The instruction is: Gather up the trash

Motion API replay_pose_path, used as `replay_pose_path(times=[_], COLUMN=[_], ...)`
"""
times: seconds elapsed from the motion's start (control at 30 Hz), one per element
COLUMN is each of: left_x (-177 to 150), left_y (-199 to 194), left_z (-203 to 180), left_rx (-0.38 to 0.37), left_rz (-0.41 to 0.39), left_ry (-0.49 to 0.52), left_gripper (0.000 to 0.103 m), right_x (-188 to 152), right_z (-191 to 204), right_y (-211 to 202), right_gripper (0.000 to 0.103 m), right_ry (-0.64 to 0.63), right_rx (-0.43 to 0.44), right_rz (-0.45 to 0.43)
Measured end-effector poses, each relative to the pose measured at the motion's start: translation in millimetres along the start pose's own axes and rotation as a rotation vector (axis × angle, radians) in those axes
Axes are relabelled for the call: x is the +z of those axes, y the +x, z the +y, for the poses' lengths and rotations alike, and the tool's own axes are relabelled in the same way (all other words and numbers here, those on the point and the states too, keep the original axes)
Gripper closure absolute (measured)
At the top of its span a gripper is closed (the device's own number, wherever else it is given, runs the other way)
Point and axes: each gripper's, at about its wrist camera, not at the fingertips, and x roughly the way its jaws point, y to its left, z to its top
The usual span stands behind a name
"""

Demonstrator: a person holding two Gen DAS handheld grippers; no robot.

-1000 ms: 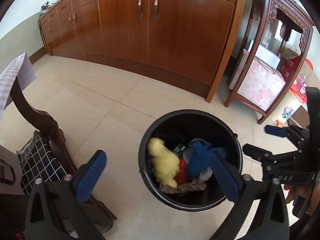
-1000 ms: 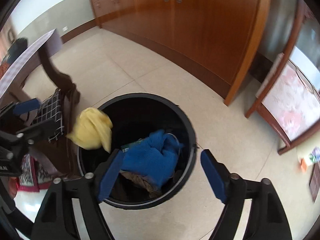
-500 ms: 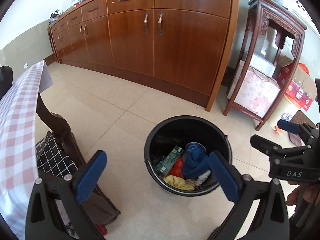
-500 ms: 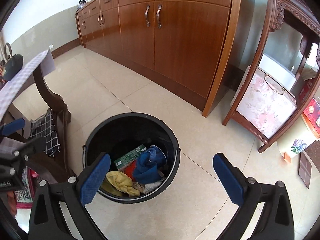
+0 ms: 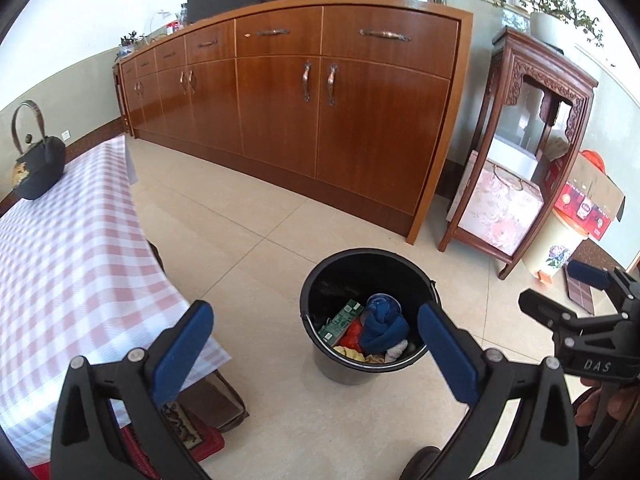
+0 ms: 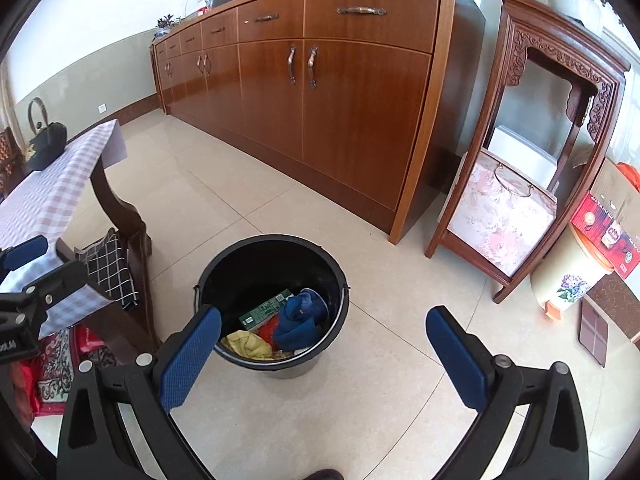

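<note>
A black trash bucket (image 5: pixel 320 292) stands on the tiled floor and also shows in the right wrist view (image 6: pixel 224 264). Inside lie a blue cloth (image 5: pixel 384 324) (image 6: pixel 298 320), a yellow cloth (image 6: pixel 248 345), a green box (image 5: pixel 340 320) (image 6: pixel 266 309) and something red (image 6: pixel 270 326). My left gripper (image 5: pixel 316 344) is open and empty, high above the bucket. My right gripper (image 6: pixel 324 354) is open and empty, also high above it. The right gripper also shows at the right edge of the left wrist view (image 5: pixel 576 300).
A table with a pink checked cloth (image 5: pixel 60 264) stands left, with a black kettle (image 5: pixel 38 164) on it. A chair with a checked cushion (image 6: pixel 110 268) is beside it. A long wooden cabinet (image 5: pixel 320 120) and a carved wooden stand (image 5: pixel 532 152) line the far wall.
The yellow cloth has dropped into the bucket. Both grippers have risen and pulled back from the bucket, so the table top and kettle have come into view.
</note>
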Motion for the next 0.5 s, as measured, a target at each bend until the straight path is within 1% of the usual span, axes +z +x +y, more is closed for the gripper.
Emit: replay_pose_path(times=[0.17,0.23,0.3,0.5], left_x=[3.6,4.9,5.4,0.4], left_y=[-26.6,-39.9,-55.2,-95.1], left_z=[6.5,10.5,16.1,34.7], left_rx=[0.015,0.015,0.014,0.058], left_rz=[-0.034,-0.044,-0.072,-0.124], left_ry=[0.007,-0.004,-0.016,-0.050], left_gripper=[0.000,0.000,0.000,0.000], right_x=[-2.5,-1.8,-0.6,1.3], right_z=[17.8,23.9,31.6,59.5], right_y=[-32.4,-45.6,-59.5,-95.3], right_gripper=[0.000,0.000,0.000,0.000], right_ry=[-0.023,-0.023,-0.029,-0.070], right_rx=[0.006,0.020,0.027,0.055], right_rz=[-0.025,-0.036,-0.052,-0.096])
